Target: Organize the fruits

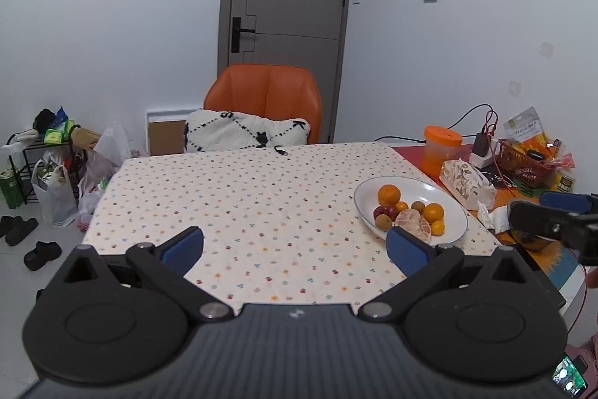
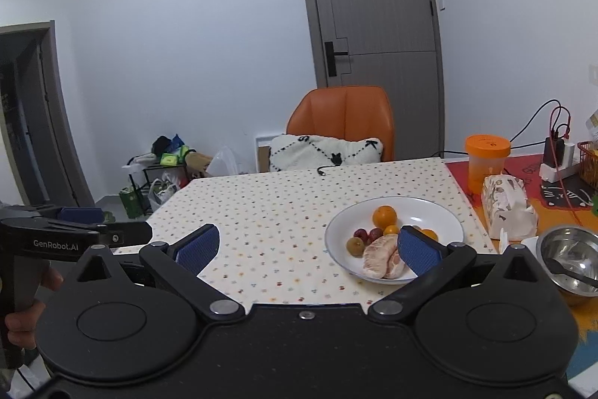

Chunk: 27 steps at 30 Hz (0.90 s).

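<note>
While both grippers hang above the near edge of the counter [image 1: 239,197], every fruit in view lies gathered on the white plate [image 2: 441,212] at the right of the dotted cloth. On it sit a large orange [image 2: 384,215], smaller oranges [image 1: 433,212], two red fruits [image 2: 368,234], brownish-green round fruits [image 2: 355,245] and peeled citrus segments [image 2: 381,258] at the near rim. No fruit shows loose on the cloth itself.

Left gripper [image 1: 295,249]: fingers spread wide, nothing between them, aimed over bare cloth with the plate off to its right. Right gripper [image 2: 306,249]: fingers likewise spread wide and empty; its right finger overlaps the plate's near side in the picture, though whether it is close above the fruit or merely in front of it I cannot tell.

Assessment: the wide spread suits either approaching a fruit or having just let one go. The fruits heaped on one plate would fit a finished gathering as well as a stock waiting to be sorted elsewhere; the pictures do not settle which.

Surroundings: a tissue pack [image 2: 508,208], an orange-lidded jar [image 2: 486,159] and a steel bowl [image 2: 568,249] with a dark utensil stand to the right of the plate, off the cloth. An orange chair [image 1: 261,92] with a cushion is pushed to the far side. The round fruits would likely roll if nudged; the peeled segments look soft and would bruise under a hard squeeze.
</note>
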{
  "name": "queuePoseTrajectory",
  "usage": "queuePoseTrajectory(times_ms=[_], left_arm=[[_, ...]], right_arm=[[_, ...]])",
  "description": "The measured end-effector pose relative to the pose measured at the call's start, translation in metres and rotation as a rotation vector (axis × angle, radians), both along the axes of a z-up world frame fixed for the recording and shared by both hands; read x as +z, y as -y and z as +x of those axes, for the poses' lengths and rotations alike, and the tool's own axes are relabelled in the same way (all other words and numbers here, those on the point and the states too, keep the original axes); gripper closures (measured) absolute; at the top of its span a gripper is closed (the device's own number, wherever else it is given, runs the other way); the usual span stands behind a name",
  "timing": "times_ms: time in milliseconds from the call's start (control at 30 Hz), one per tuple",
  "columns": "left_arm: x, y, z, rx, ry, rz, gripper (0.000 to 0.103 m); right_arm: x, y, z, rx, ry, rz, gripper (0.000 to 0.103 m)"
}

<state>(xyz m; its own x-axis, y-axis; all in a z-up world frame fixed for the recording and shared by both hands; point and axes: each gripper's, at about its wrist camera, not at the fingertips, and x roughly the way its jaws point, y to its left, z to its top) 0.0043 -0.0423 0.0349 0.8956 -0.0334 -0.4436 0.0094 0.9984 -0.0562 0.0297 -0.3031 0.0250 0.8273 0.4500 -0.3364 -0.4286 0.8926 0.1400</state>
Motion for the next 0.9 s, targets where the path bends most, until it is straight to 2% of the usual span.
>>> queuePoseTrajectory(times_ms=[133, 367, 533, 667, 900], left_arm=[[0.005, -0.006, -0.007, 0.025, -0.002, 0.032, 0.0], [0.012, -0.02, -0.023, 0.052, 0.007, 0.023, 0.0], [0.016, -0.028, -0.022, 0.054, -0.001, 0.021, 0.0], [0.016, -0.033, -0.022, 0.071, -0.002, 0.014, 0.0], [0.014, -0.037, -0.024, 0.068, 0.001, 0.011, 0.0]], right_arm=[[0.004, -0.003, -0.005, 0.025, -0.006, -0.008, 0.0], [0.009, -0.01, -0.013, 0.048, -0.034, -0.005, 0.0], [0.017, -0.012, -0.02, 0.062, 0.004, -0.015, 0.0], [0.017, -0.014, -0.021, 0.073, 0.001, -0.014, 0.0], [0.008, -0.017, -0.012, 0.073, -0.07, -0.014, 0.0]])
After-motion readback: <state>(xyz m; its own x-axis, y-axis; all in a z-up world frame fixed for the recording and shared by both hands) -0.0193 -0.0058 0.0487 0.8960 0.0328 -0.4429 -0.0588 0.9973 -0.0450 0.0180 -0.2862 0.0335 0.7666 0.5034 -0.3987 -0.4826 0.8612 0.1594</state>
